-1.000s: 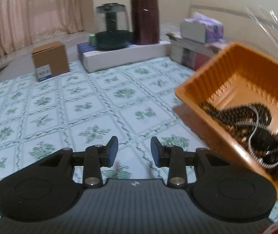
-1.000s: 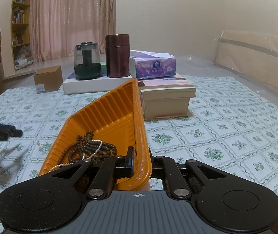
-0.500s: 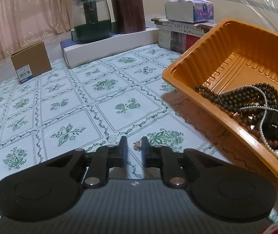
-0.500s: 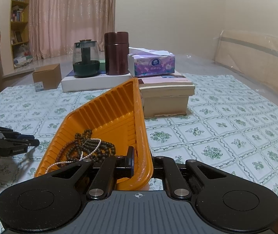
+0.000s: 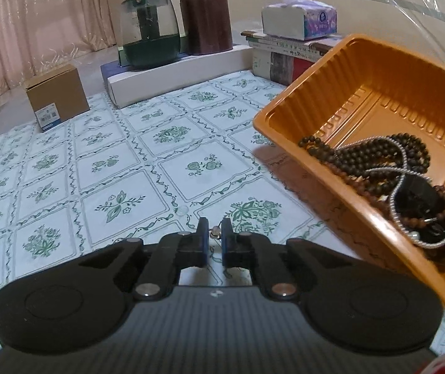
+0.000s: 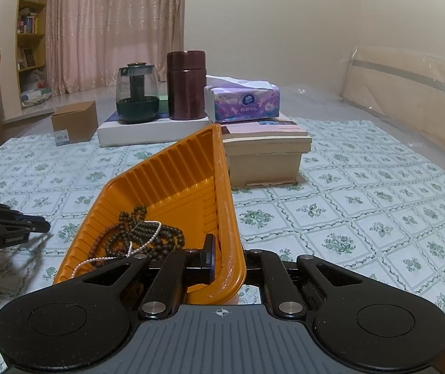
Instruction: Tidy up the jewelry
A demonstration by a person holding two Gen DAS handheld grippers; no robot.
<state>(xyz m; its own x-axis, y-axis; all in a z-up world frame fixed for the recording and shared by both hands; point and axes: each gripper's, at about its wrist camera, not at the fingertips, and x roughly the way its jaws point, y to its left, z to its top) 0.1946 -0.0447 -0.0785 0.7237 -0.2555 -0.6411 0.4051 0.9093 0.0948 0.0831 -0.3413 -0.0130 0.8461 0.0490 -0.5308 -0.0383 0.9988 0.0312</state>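
Small bead sits pinched between the left gripper fingers, low over the tablecloth, left of the orange tray. Right gripper clamps the tray's near wall, tilted. Judgement: hold the pinch firm, carry over the rim, then release onto the beaded necklaces.

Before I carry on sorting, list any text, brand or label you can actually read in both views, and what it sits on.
Nothing can be read for certain.
Tissue box: round blue logo and a line of print, too blurred to read.
Cardboard box: white sticker with print, too small to read.
Books: a faint line on the top cover, unreadable; spine print in the left view also blurred.
Orange tray, teapot, brown canister: no text visible.
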